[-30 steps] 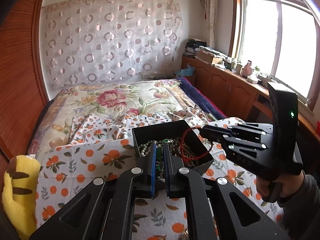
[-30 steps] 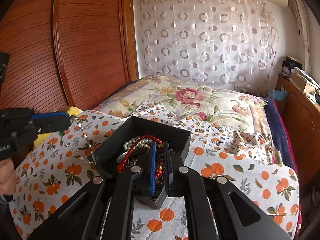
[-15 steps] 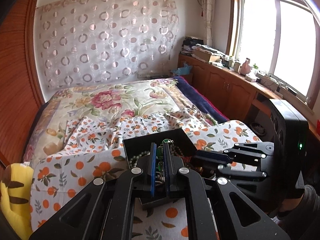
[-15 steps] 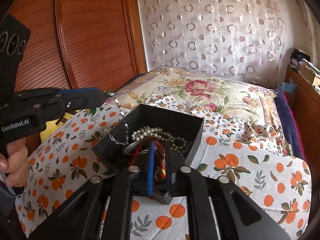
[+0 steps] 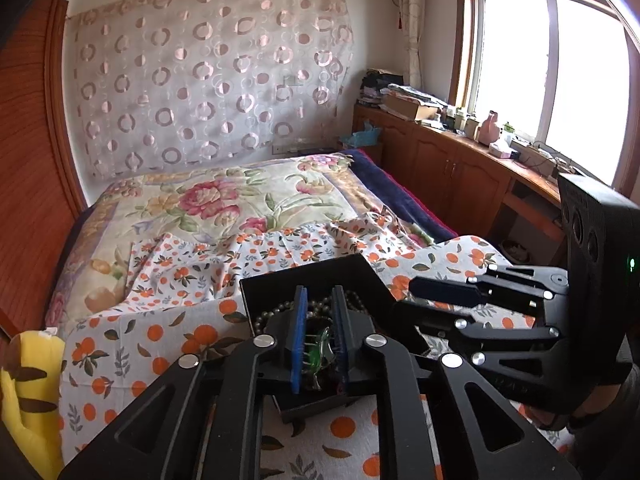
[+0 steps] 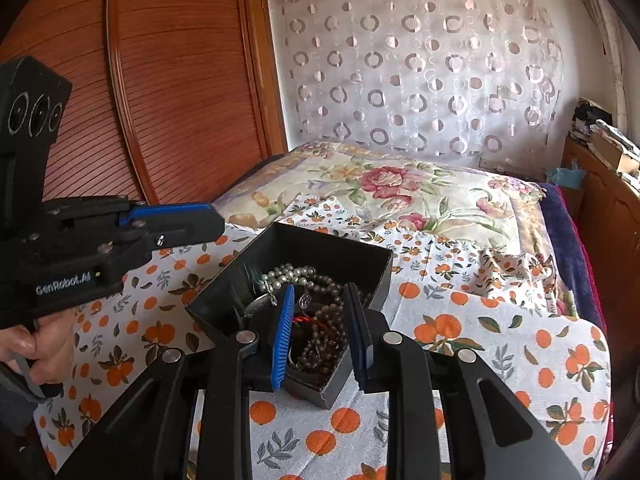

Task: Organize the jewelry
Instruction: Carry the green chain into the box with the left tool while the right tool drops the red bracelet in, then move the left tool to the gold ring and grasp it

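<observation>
A black open box (image 6: 328, 248) full of jewelry sits on an orange-print cloth (image 6: 500, 344) on the bed. It holds a pearl necklace (image 6: 292, 272), dark beads (image 6: 320, 340) and a red cord (image 6: 308, 320). My right gripper (image 6: 318, 320) is open, its jaws apart over the box's near side, empty. My left gripper (image 5: 320, 320) is open a little over the box (image 5: 312, 280); a green-and-silver piece (image 5: 320, 346) lies between its jaws in the box. In the right view the left gripper (image 6: 212, 224) hovers left of the box.
A yellow plush toy (image 5: 24, 392) lies at the bed's left edge. A wooden wardrobe (image 6: 160, 80) stands to the left. A floral quilt (image 5: 224, 200) covers the far bed. Wooden cabinets (image 5: 452, 168) with clutter run under the window on the right.
Both grippers came down over the box and opened. The left let go of the green piece and chain into the box. The right let go of the red cord.
</observation>
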Tool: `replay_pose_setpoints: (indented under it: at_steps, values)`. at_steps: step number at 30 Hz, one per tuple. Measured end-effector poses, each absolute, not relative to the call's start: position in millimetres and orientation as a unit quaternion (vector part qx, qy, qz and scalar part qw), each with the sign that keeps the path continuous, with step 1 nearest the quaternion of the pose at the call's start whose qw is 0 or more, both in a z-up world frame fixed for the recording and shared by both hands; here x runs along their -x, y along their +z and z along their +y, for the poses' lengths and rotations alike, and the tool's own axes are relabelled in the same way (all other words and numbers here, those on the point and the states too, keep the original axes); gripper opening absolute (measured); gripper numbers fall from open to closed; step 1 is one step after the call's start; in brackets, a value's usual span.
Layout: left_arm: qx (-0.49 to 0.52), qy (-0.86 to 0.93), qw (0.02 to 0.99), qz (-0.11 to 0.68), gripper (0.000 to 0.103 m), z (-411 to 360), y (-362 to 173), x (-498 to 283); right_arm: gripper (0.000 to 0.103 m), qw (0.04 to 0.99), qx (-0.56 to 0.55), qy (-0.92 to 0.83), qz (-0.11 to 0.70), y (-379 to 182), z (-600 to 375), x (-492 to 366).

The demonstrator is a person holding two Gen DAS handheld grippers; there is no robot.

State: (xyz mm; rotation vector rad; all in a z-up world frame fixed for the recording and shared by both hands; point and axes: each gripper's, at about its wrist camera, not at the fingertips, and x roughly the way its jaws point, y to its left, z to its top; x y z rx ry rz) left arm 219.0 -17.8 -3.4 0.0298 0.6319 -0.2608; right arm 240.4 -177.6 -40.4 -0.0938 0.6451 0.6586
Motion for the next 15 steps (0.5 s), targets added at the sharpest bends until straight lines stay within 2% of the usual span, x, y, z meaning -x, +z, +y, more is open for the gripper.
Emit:
replay_pose_setpoints:
  at_steps: [8,15]
  values:
    - [-0.014,-0.139,0.934,0.328,0.016,-10,-18,-188,0.028,0.892,0.063,0.321,0.312,-32,-178,-219]
    - [-0.008,-0.144,0.92,0.364,0.016,0,-51,-159,0.028,0.874,0.088,0.332,0.343,-56,-181,-180]
